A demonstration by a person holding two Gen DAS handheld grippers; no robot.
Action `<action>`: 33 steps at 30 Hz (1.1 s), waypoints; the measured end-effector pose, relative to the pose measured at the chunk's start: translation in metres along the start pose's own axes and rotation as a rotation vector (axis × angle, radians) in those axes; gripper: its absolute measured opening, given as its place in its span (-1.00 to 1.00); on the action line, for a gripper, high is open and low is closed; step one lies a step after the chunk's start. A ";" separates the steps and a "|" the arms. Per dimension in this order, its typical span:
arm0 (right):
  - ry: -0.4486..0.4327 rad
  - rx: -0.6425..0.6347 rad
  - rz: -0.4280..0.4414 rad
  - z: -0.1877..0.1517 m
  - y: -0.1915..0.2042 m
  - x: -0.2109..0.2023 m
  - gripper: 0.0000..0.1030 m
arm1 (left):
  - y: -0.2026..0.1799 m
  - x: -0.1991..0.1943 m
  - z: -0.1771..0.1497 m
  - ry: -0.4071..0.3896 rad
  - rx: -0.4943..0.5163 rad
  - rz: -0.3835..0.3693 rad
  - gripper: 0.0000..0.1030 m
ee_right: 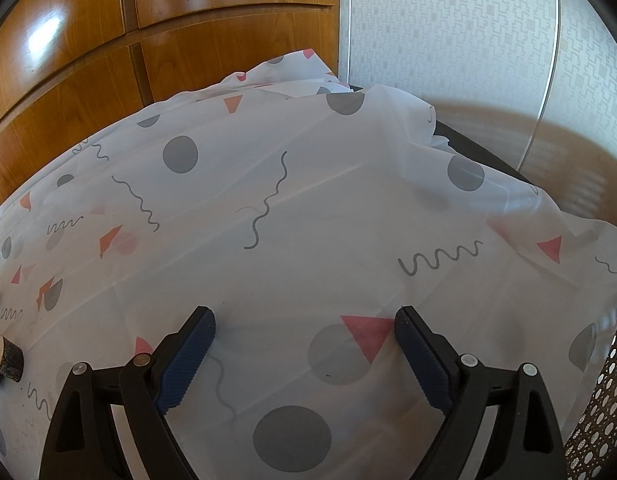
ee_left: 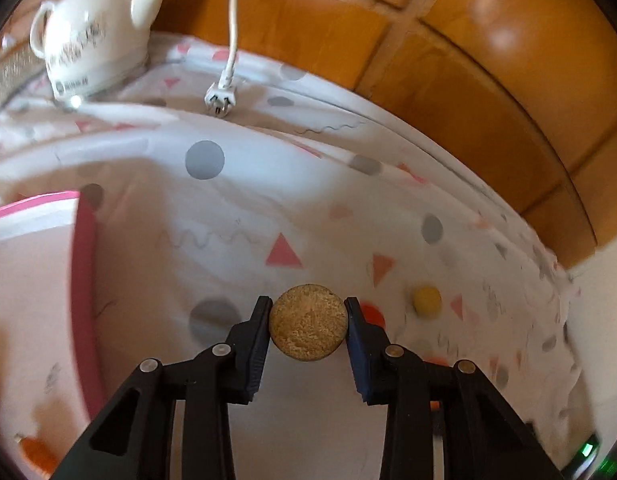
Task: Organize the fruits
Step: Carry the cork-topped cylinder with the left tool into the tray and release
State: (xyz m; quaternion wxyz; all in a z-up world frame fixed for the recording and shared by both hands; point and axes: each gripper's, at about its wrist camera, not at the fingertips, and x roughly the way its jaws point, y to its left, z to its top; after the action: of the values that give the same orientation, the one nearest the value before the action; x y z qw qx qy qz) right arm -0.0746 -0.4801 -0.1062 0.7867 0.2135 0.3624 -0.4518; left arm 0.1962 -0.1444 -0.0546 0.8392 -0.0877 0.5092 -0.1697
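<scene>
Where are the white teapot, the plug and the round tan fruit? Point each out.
white teapot (ee_left: pixel 82 46), left wrist view, its body.
plug (ee_left: pixel 220 98), left wrist view, its head.
round tan fruit (ee_left: pixel 307 322), left wrist view, its middle.

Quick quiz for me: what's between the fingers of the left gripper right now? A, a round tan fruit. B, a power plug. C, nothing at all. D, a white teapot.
A: in the left wrist view the left gripper has both fingers pressed against the sides of a round tan fruit, while the white teapot and the plug lie far back on the tablecloth.
</scene>
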 end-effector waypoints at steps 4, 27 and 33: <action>0.000 0.001 0.002 0.000 0.000 0.000 0.82 | -0.016 -0.022 -0.044 0.006 0.127 0.022 -0.30; 0.013 -0.008 0.025 0.001 -0.001 0.004 0.92 | -0.041 -0.017 -0.130 -0.106 0.379 0.115 -0.30; 0.017 -0.017 0.029 0.002 0.002 0.006 0.98 | -0.040 -0.025 -0.133 -0.091 0.373 0.107 -0.31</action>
State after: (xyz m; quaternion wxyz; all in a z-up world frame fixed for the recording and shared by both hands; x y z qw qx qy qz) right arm -0.0701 -0.4837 -0.1099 0.7919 0.2158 0.3698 -0.4354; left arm 0.0605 -0.1687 -0.0828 0.8710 0.0892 0.4342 -0.2120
